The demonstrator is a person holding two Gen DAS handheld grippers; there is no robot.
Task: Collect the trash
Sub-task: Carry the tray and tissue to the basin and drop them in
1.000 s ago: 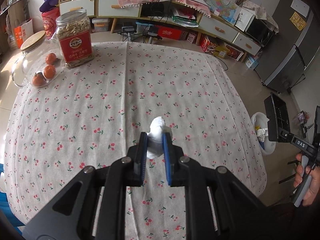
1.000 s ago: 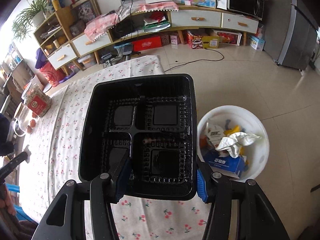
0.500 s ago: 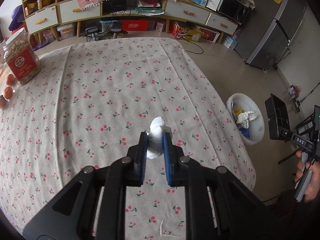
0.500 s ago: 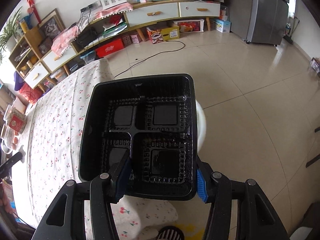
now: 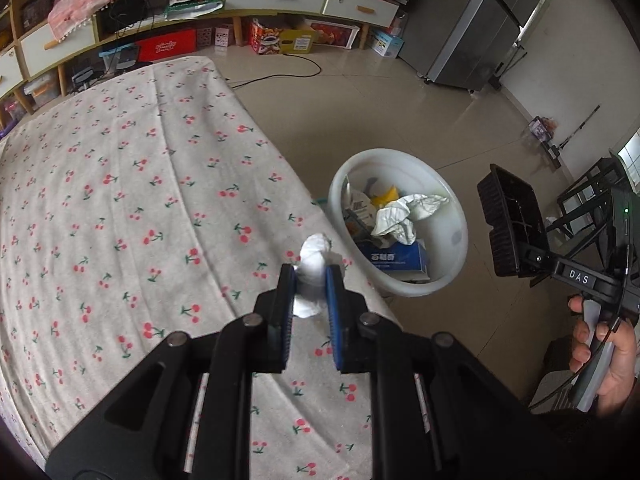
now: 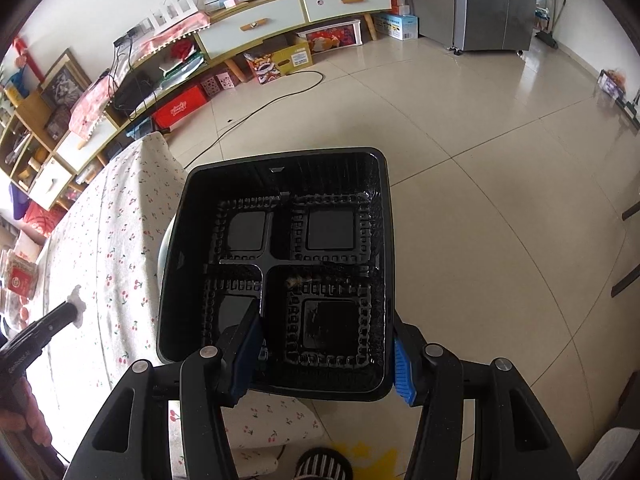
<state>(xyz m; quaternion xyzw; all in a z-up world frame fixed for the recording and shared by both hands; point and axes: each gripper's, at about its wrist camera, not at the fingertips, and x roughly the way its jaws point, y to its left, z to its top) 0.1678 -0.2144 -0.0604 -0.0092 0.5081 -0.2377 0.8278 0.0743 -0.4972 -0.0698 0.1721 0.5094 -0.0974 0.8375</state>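
Note:
My left gripper is shut on a crumpled white tissue and holds it above the table's right edge, close to the white trash bin on the floor. The bin holds paper, a blue box and other rubbish. My right gripper is shut on a black plastic food tray with four compartments, held over the floor beside the table. The tray hides most of the bin in the right wrist view. The tray and right gripper also show in the left wrist view, right of the bin.
The table wears a cherry-print cloth. A long shelf unit with boxes under it stands at the back wall, a grey fridge at the back right. A black cable lies on the tiled floor.
The left gripper has swung right with the tissue, from over the table's middle to its right edge by the bin. The right gripper has moved right with the tray, now covering the bin.

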